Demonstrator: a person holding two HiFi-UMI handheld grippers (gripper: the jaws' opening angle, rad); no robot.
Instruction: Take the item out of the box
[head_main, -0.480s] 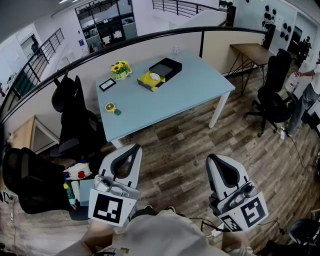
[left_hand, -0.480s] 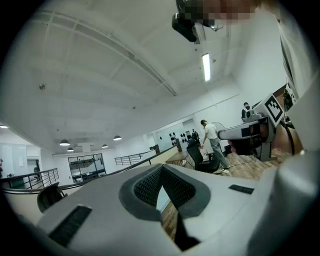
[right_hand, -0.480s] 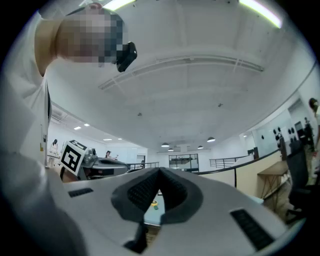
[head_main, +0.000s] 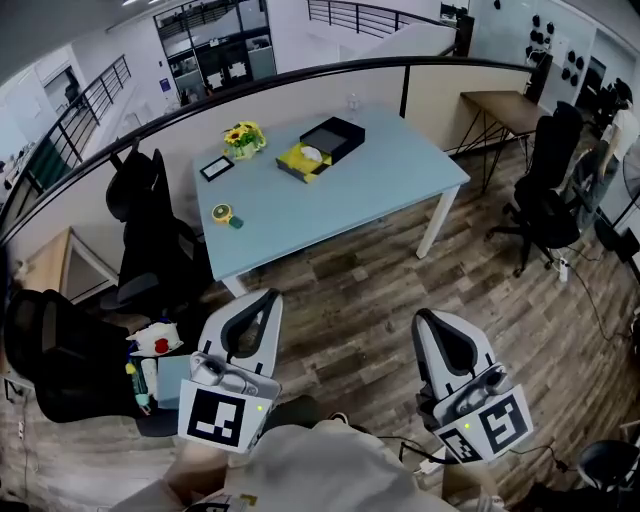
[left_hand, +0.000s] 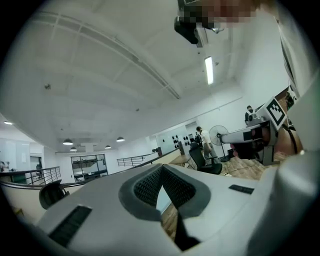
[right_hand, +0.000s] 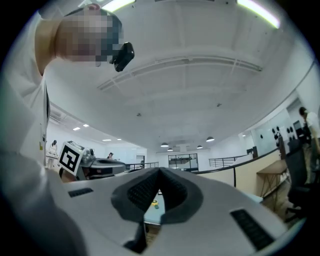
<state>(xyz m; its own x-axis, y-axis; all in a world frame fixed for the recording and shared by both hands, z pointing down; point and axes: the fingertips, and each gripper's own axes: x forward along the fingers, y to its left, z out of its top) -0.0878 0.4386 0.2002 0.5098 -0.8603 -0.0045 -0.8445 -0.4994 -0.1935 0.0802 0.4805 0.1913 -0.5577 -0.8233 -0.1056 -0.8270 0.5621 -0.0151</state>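
Sitting on the table (head_main: 385, 185), the box (head_main: 334, 131) shows only overhead.

no readable text, labels or numbers, only black-and-white square marker patterns

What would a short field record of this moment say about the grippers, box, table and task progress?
left gripper: shut, empty, held low over the floor
right gripper: shut, empty, held low over the floor
box: black, on the blue table, far from both grippers
white item: lies on a yellow part next to the box
task: not yet started
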